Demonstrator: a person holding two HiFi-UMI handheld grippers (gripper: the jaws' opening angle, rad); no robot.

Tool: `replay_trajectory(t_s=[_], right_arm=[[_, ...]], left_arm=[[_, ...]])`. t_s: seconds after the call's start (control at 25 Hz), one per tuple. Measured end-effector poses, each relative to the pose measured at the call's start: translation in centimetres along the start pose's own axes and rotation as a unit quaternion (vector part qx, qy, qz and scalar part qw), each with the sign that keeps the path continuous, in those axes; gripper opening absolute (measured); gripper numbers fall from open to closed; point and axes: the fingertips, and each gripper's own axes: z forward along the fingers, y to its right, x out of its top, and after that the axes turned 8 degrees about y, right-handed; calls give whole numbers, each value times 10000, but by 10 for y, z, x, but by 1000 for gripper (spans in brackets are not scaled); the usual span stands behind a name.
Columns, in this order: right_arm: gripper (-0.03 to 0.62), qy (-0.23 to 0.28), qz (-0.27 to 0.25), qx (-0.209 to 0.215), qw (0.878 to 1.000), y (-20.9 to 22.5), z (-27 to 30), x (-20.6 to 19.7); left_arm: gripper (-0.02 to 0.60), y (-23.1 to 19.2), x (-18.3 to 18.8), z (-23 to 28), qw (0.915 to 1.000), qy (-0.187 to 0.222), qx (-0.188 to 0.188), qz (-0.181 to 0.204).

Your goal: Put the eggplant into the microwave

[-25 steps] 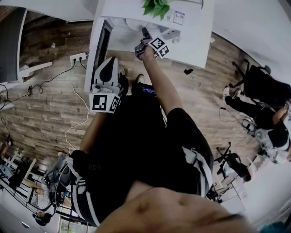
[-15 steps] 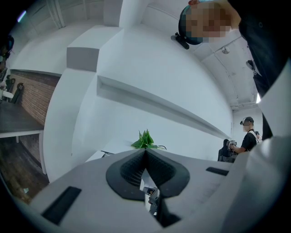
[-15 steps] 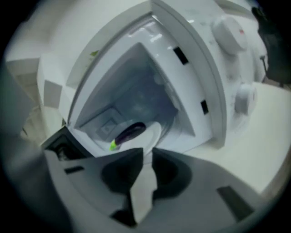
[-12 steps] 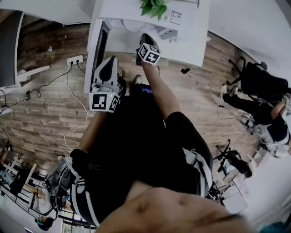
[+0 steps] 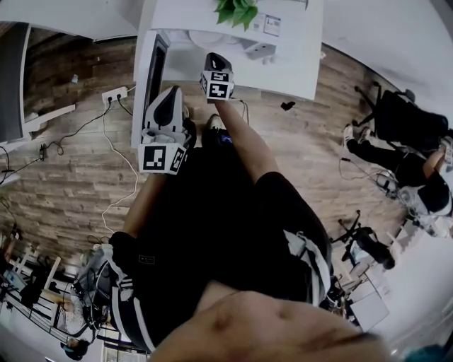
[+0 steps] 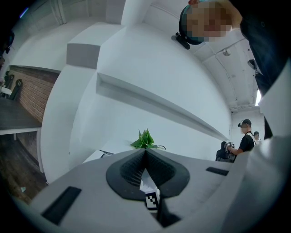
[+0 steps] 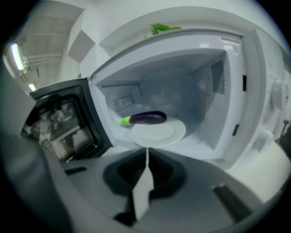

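With the eggplant [image 7: 146,119] already lying across the plate's [image 7: 157,134] far edge inside the microwave [image 7: 236,91], the right gripper [image 7: 147,152], jaws just closed on nothing, should back straight out while the left gripper [image 6: 145,152], likewise pressed together and empty, swings the door [image 7: 63,123] shut.

There is one microwave [image 7: 261,82] with one door [image 7: 59,120]. Inside is one white plate [image 7: 159,135], and on it lies one purple eggplant [image 7: 146,119]. One green plant [image 5: 237,10] sits on top. The person holds a left gripper [image 6: 145,154] and a right gripper [image 7: 147,154], so two. One white power strip [image 5: 115,92] lies on the floor [image 5: 71,155].
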Motion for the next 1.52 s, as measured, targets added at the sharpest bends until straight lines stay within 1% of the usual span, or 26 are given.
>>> replay_trajectory(t_s=[0.36, 0.6, 1.16, 1.52], right_arm=[[37, -244, 61, -146, 9996, 0, 17, -6], [37, -182, 129, -177, 9996, 6, 28, 0], [37, -227, 187, -222, 9993, 15, 45, 10], [37, -196, 206, -139, 9995, 13, 30, 11]], left_arm=[[29, -8, -1, 1, 10000, -44, 29, -25], [29, -14, -2, 0, 9999, -75, 83, -35], [29, -18, -2, 0, 9998, -82, 159, -6], [29, -11, -1, -4, 9999, -43, 155, 7]])
